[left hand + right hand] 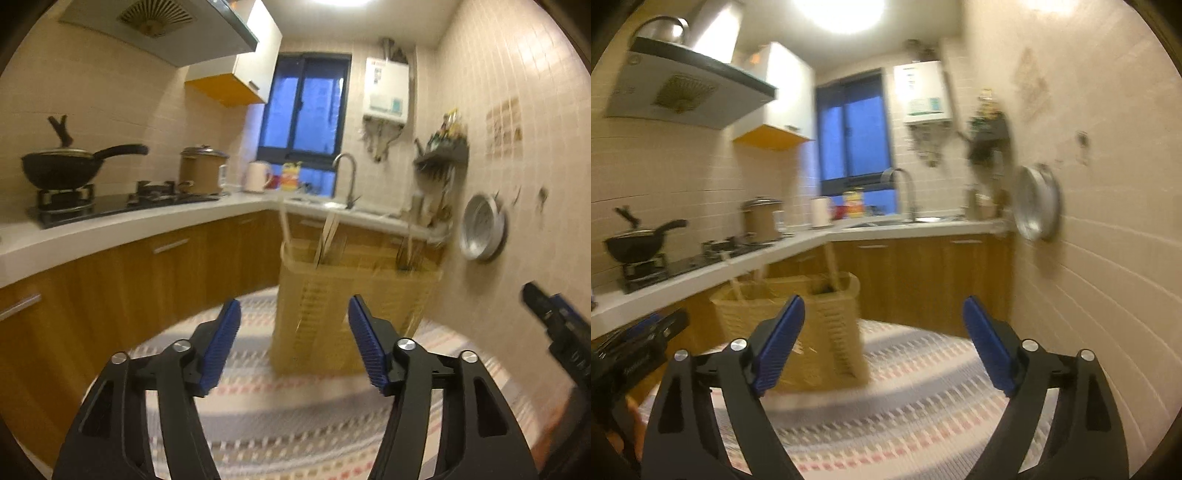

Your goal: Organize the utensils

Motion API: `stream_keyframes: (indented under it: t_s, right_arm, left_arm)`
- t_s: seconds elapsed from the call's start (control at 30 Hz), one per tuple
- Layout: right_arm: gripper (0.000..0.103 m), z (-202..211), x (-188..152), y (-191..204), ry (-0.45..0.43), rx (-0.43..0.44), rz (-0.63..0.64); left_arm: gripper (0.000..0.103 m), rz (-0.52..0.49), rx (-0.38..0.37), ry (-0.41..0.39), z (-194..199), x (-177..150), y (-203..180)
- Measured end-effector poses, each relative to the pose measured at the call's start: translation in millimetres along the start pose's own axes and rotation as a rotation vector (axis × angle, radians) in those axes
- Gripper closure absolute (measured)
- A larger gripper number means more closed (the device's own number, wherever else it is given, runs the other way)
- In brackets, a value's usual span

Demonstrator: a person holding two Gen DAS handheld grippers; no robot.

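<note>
A beige slotted utensil basket (351, 299) stands on a striped cloth (295, 424). Several chopsticks (327, 236) stick up from its compartments. My left gripper (293, 314) is open and empty, just in front of the basket. In the right wrist view the basket (812, 325) sits left of centre, with chopsticks (831, 262) upright in it. My right gripper (882, 314) is open and empty, to the right of the basket and apart from it. Both views are blurred.
A white L-shaped counter (110, 236) holds a black pan (59, 166) on a gas hob, a pot (201, 170) and a kettle (256, 177). A sink tap (347, 177) is at the back. A metal lid (480, 232) hangs on the tiled right wall.
</note>
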State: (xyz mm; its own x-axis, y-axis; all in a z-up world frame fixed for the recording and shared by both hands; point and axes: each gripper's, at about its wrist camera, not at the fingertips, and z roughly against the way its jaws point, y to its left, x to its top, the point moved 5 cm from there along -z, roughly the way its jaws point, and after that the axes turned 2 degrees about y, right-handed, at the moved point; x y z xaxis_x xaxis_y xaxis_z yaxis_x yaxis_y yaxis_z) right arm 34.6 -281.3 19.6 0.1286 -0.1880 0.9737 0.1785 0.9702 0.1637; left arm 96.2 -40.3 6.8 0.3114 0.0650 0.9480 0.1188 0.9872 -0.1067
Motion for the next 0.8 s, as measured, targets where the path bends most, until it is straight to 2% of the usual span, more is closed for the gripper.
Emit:
stream_keyframes:
  t_s: [0.07,0.1,0.2,0.27,0.3,0.33,0.57,0.8]
  right_arm:
    - [0.02,2,-10,-2,-0.004,-0.04,0.026]
    - [0.02,3,-13,-2,-0.009,-0.054,0.034]
    - [0.018,9,-18,-6,-0.039,-0.08,0.032]
    - [0.01,16,-16,-7,-0.084,-0.096,0.033]
    - [0.008,19,-17,-7,-0.097,-0.1,0.037]
    - [0.008,19,-17,-6,-0.096,-0.099,0.048]
    - [0.008,13,-15,3,-0.066,-0.057,0.086]
    - [0.008,2,-16,-4,-0.013,-0.051,0.051]
  left_arm:
    - [0.035,-0.023,0.019,-0.006,5,-8,-2]
    - [0.028,-0.034,0.032,-0.024,9,-10,-3]
    - [0.016,-0.047,0.089,-0.098,21,-13,-2]
    - [0.015,-0.076,0.136,-0.118,19,-22,-2]
    - [0.015,-0.087,0.116,-0.09,16,-22,-3]
    - [0.015,-0.086,0.097,-0.091,17,-22,-3]
    - [0.011,-0.089,0.122,-0.123,22,-21,-3]
    - [0.009,-0.082,0.15,-0.096,14,-19,-1]
